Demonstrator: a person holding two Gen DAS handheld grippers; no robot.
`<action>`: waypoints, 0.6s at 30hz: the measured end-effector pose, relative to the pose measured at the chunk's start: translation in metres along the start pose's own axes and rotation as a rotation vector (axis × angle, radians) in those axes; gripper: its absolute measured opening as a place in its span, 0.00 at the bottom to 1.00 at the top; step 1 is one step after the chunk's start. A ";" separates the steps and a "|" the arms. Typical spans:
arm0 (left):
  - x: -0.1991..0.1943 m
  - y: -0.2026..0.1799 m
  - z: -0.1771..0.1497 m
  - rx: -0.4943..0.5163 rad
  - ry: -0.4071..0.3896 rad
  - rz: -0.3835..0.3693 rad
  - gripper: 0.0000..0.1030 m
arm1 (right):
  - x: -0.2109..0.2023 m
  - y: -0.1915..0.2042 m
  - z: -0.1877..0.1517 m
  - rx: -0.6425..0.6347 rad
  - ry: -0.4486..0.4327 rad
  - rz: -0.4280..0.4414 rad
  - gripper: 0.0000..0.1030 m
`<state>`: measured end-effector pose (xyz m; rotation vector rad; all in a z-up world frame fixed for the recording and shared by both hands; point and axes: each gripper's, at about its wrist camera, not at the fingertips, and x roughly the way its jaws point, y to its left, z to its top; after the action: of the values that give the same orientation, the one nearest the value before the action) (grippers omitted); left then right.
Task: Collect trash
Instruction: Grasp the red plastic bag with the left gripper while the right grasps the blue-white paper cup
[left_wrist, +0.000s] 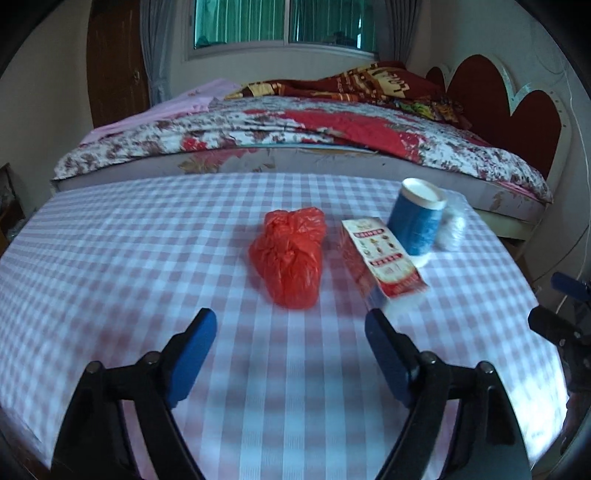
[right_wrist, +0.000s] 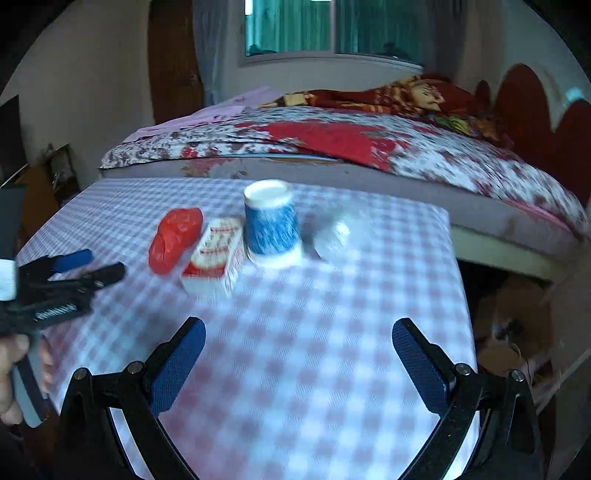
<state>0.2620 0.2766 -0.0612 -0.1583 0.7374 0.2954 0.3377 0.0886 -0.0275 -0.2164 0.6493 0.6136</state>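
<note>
Both grippers were wide open and empty. The left gripper (left_wrist: 291, 325) faced the red bag (left_wrist: 287, 256) at twelve o'clock, not yet touching it. The right gripper (right_wrist: 298, 334) faced the upturned cup (right_wrist: 271, 223) at eleven o'clock. Advised centring the bag between the jaws before closing.

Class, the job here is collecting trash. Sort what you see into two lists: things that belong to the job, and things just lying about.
Job:
crumpled red plastic bag
red-and-white printed cardboard box
upturned blue-and-white paper cup
clear crumpled plastic wrap

Lying about:
checked pink-and-white tablecloth
floral-quilted bed
</note>
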 end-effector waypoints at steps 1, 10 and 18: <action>0.009 -0.001 0.004 0.006 0.008 0.001 0.79 | 0.008 0.001 0.008 0.002 -0.005 0.014 0.99; 0.069 0.000 0.028 0.014 0.043 0.039 0.79 | 0.086 0.013 0.059 -0.003 0.038 0.075 0.90; 0.094 0.005 0.038 0.009 0.103 -0.008 0.54 | 0.123 0.023 0.069 0.009 0.084 0.087 0.67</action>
<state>0.3502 0.3098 -0.0978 -0.1687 0.8396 0.2773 0.4361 0.1903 -0.0501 -0.2069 0.7458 0.6877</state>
